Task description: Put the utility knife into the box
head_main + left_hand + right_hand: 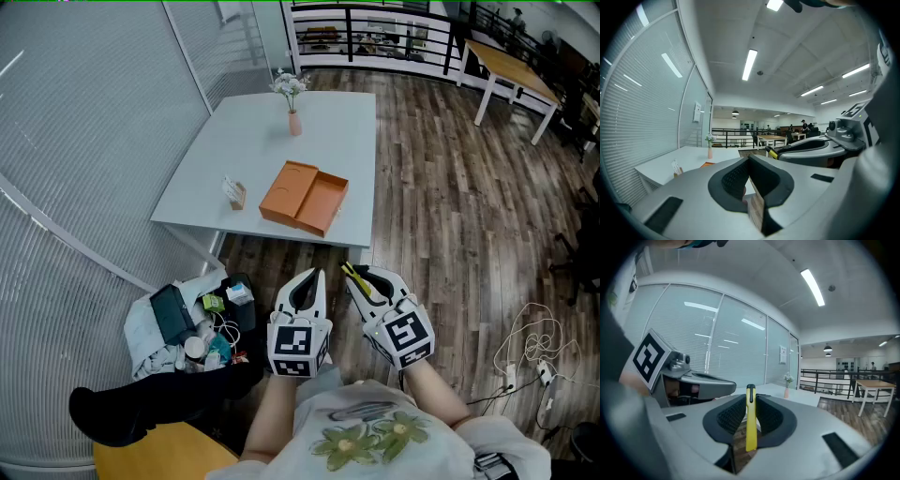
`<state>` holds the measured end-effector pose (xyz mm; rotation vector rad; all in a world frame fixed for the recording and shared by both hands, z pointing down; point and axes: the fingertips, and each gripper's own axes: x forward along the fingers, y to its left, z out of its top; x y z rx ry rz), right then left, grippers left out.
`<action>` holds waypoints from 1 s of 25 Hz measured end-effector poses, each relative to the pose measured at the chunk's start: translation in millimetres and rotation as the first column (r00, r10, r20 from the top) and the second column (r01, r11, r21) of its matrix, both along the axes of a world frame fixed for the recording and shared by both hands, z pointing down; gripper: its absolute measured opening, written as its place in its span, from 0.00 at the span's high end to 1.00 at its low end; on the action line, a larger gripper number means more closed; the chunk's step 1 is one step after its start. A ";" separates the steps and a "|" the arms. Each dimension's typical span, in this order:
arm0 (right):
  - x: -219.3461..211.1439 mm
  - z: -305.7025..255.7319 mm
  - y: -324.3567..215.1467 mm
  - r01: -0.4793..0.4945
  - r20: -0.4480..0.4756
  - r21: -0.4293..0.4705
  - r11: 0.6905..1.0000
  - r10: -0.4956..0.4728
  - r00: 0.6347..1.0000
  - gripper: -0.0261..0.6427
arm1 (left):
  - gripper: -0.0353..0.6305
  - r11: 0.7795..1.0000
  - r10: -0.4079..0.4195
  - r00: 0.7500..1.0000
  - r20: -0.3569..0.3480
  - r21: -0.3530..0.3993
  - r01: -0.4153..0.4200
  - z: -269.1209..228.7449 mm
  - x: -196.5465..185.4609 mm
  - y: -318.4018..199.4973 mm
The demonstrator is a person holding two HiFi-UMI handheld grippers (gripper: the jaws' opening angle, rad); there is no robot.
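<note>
My right gripper [361,277] is shut on a yellow utility knife [750,422], whose black-tipped end [349,272] sticks out past the jaws. In the right gripper view the knife stands upright, pinched between the two dark pads. The left gripper [312,281] hangs beside it with its jaws together and nothing between them. Both are held close to the person's chest, short of the white table [197,178]. An orange box [304,197] lies open on that table near its front edge, its lid folded flat to one side.
A small pink vase with white flowers [292,105] stands at the table's far end. A little card stand [234,193] sits left of the box. A heap of bags and small items [192,328] lies on the wooden floor by the glass wall. Cables [530,352] trail at right.
</note>
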<state>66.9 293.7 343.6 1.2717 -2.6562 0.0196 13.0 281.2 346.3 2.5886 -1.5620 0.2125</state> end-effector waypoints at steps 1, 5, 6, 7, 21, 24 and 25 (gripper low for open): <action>-2.6 1.5 -5.2 -0.004 0.002 0.001 1.000 0.004 1.000 0.86 | 0.94 1.000 0.002 1.000 0.000 0.001 -0.002 0.7 -3.0 -5.0; -12.7 6.3 -27.2 -0.015 0.001 -0.003 1.000 0.015 1.000 0.86 | 0.94 1.000 0.014 1.000 -0.002 0.000 -0.014 4.1 -14.6 -26.6; -14.8 6.7 -33.3 -0.018 -0.001 -0.003 1.000 0.018 1.000 0.86 | 0.94 1.000 0.018 1.000 -0.002 0.000 -0.018 4.4 -17.4 -32.6; -16.8 6.7 -39.7 -0.023 -0.002 -0.001 1.000 0.023 1.000 0.86 | 0.94 1.000 0.023 1.000 -0.002 0.001 -0.023 4.1 -20.1 -39.1; -41.1 5.6 -100.2 -0.107 -0.039 0.045 0.993 0.108 0.993 0.86 | 0.94 0.995 0.094 0.995 -0.020 0.012 -0.094 9.2 -51.6 -95.0; -39.2 10.7 -112.8 -0.120 -0.049 0.034 0.992 0.121 0.991 0.86 | 0.94 0.994 0.105 0.994 -0.028 -0.002 -0.105 17.2 -53.6 -104.6; -39.5 12.4 -118.4 -0.121 -0.050 0.032 0.992 0.122 0.991 0.86 | 0.94 0.994 0.104 0.994 -0.033 -0.006 -0.105 19.4 -55.5 -109.5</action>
